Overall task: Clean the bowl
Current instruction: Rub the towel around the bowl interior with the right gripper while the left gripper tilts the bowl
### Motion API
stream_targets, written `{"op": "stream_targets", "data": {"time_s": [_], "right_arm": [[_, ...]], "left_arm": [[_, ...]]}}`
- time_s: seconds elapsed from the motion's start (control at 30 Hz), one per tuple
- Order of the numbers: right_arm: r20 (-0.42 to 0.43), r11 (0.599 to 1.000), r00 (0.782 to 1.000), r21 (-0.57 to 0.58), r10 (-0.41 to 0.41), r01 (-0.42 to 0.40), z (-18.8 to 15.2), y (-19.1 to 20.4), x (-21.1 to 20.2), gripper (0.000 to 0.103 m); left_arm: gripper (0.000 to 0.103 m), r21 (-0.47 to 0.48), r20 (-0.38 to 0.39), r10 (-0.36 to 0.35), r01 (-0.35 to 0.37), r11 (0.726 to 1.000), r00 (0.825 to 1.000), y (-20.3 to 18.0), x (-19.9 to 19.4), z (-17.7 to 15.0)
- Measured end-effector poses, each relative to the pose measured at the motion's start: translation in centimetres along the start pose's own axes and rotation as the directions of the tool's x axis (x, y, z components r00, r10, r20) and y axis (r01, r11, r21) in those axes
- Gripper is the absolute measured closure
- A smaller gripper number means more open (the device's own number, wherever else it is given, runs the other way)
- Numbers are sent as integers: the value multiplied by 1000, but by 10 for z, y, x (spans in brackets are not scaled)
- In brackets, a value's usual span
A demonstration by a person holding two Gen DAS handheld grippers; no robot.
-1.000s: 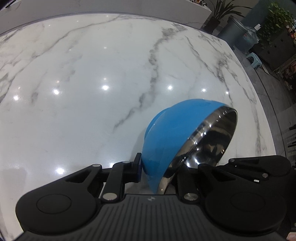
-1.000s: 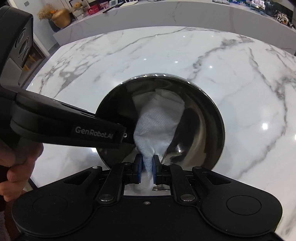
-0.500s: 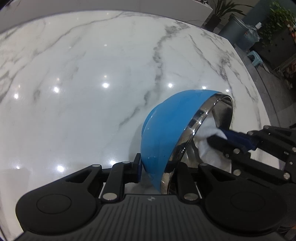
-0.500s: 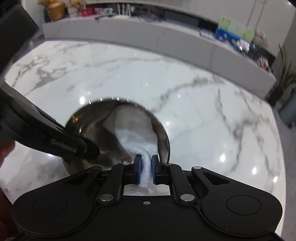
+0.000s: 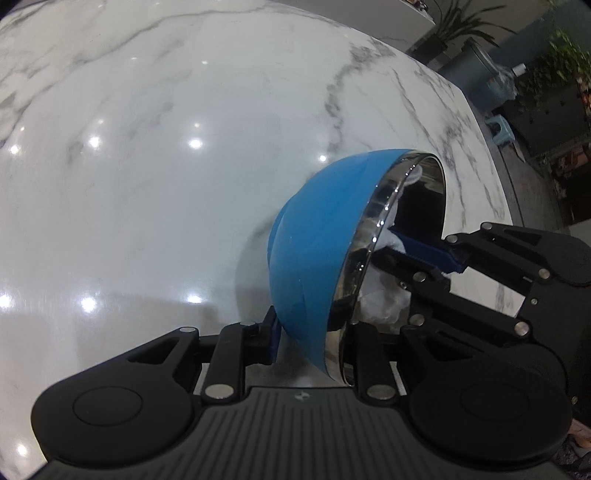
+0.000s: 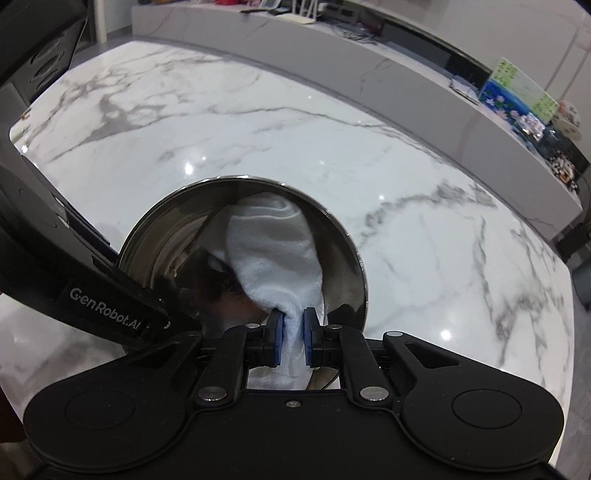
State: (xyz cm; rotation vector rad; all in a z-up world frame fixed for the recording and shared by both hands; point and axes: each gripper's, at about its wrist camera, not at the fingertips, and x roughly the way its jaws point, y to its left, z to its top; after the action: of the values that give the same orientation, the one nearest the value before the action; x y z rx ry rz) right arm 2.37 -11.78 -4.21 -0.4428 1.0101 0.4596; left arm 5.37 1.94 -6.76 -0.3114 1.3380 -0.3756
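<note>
Grippers tilt steeply down: left (image 5: 310, 332) clamping bowl (image 5: 321, 251), right (image 6: 293, 332) pinching cloth (image 6: 273, 251).

A glossy white marble table (image 6: 258, 147) with grey veins spreads ahead of both grippers, mirroring ceiling lights as bright spots. Beyond it runs a long grey counter (image 6: 369, 62) cluttered with small items. Off to the right stand potted plants (image 5: 454, 26), a grey bin (image 5: 484, 74) and a small blue stool (image 5: 499, 127).

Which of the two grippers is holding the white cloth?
The right gripper: its blue pads pinch the white cloth inside the steel bowl. The left gripper instead straddles the bowl's rim, one finger on its blue outside.
</note>
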Motion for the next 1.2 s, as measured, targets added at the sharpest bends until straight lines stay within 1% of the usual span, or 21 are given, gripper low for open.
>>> {"op": "stream_targets", "data": {"time_s": [0.07,0.17,0.2,0.23,0.27,0.33,0.43,0.5,0.63,0.7,0.73,0.8,0.87,0.93,0.97,1.0,1.03,1.1,1.2], "right_arm": [[-24,999,999,18,29,-28,3,-1,5,94],[-55,995,995,61,78,-75,7,-4,12,94],[-75,992,992,83,104,-97,8,-5,15,94],[-79,991,991,88,111,-104,8,-5,15,93],[-84,990,990,89,115,-108,8,-5,15,93],[-99,989,987,89,125,-116,10,-3,16,94],[-123,987,983,99,139,-127,13,-2,15,94],[-117,989,985,91,129,-119,14,-1,11,94],[-102,988,986,93,135,-126,15,-3,1,94],[-97,987,986,94,138,-129,17,-4,-3,94],[-92,987,986,94,139,-130,18,-4,-5,93],[-87,987,986,89,144,-136,22,-5,-10,93],[-84,987,986,81,145,-138,26,-5,-13,93],[-73,990,988,52,135,-132,33,-5,-22,93],[-72,991,989,44,131,-129,35,-5,-24,93],[-76,992,989,30,124,-122,39,-5,-27,93],[-82,993,990,13,117,-116,44,-5,-29,94],[-102,995,990,-23,97,-100,49,-4,-30,94],[-139,995,988,-62,74,-84,51,-5,-27,94]], "left_arm": [[83,-22,38,6,-5,1000,999,3,-4,2],[77,-40,108,9,-5,999,994,5,-14,4],[75,-41,113,9,-4,999,994,5,-14,4],[74,-43,126,12,-7,999,992,6,-16,5],[74,-40,143,22,-17,999,989,5,-17,5],[74,-18,179,67,-65,998,982,2,-19,5],[74,-7,212,66,-66,998,975,1,-23,5],[74,-27,251,49,-43,999,967,3,-28,4],[74,-74,290,62,-42,996,955,9,-33,7],[75,-113,290,55,-23,993,955,15,-34,7],[76,-150,287,53,-10,989,956,21,-34,8],[82,-179,278,61,-11,984,959,27,-32,9],[86,-247,248,53,11,969,967,39,-27,10],[87,-283,223,34,31,959,974,47,-22,11],[87,-310,197,6,56,949,980,51,-16,12],[87,-316,188,-2,63,947,982,52,-14,12],[87,-331,156,-39,90,939,987,54,-7,12],[87,-327,135,-60,101,940,989,52,-1,12],[87,-276,91,-81,104,956,993,38,8,11]]}}
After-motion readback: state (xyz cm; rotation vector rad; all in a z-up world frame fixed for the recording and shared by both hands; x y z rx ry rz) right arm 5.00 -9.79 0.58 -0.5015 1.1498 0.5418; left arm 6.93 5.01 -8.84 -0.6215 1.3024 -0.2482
